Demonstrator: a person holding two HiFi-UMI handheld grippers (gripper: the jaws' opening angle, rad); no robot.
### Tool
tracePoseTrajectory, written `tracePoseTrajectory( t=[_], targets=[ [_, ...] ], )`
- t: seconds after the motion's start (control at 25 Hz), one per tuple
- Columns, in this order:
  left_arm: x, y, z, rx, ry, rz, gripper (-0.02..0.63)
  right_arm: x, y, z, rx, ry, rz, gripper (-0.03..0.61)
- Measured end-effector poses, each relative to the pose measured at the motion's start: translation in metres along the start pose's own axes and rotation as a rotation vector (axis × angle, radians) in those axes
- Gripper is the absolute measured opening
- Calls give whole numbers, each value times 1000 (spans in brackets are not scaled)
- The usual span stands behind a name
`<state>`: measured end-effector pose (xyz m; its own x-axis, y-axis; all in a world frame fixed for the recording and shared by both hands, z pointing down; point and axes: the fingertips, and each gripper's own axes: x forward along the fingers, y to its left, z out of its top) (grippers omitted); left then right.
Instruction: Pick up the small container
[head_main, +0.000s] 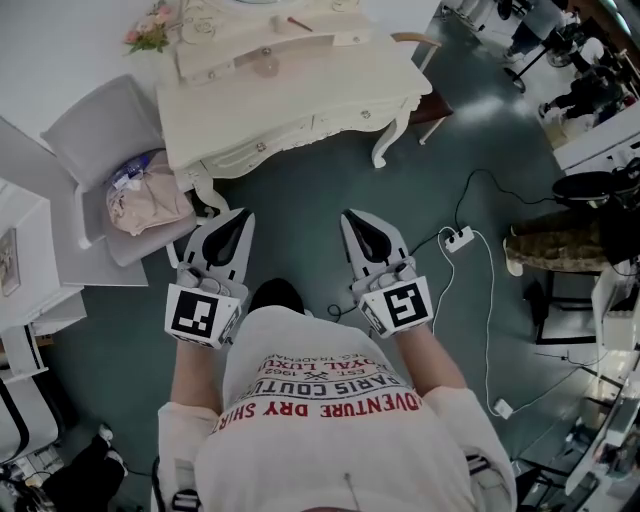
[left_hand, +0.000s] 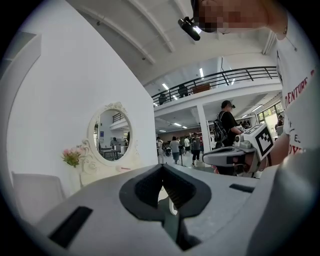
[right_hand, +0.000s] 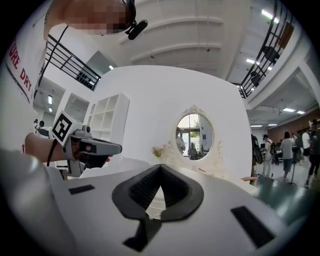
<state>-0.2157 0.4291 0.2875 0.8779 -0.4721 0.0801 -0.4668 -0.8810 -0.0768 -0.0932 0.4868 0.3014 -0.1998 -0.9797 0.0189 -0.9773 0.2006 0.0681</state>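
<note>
In front of a cream-white carved dressing table (head_main: 300, 110), on a dark teal floor (head_main: 320, 200), a person in a white printed T-shirt (head_main: 330, 420) is standing and holding 2 grey hand-held grippers side by side at waist level, tips pointing toward the table and well apart from it. The left gripper (head_main: 243, 215) is showing its black-lined jaws pressed together at the tip w/ nothing between them; the right gripper (head_main: 350, 215) is closed & empty the same way. The small container is not standing out clearly: a few tiny items are lying on the tabletop, incl. a round tan piece (head_main: 265, 67) and a thin red stick (head_main: 298, 23), too small to tell which is it. A bunch of pink flowers (head_main: 150, 30) is sitting at the table's back L corner, beside an oval ornate-framed mirror (right_hand: 195, 136). To the L, a pale grey chair (head_main: 95, 130) is carrying a pinkish bundle (head_main: 150, 200). On the floor to the R, a white power strip (head_main: 460, 238) is lying w/ cables trailing off.
</note>
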Motion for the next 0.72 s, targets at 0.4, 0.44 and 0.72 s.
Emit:
tracePoseTrajectory(
  t=[0.4,0.44,0.72],
  targets=[
    [83,75,-21,-23,31,-9,6,96,-47,-25,14,61,15,-2],
    [94,89,-19,-24,28,-12,6,111,-53,-25,13,66,15,-2],
    [180,196,-12,-37,10,-35,6,231,-102,-13,-8,71,-15,-2]
  ],
)
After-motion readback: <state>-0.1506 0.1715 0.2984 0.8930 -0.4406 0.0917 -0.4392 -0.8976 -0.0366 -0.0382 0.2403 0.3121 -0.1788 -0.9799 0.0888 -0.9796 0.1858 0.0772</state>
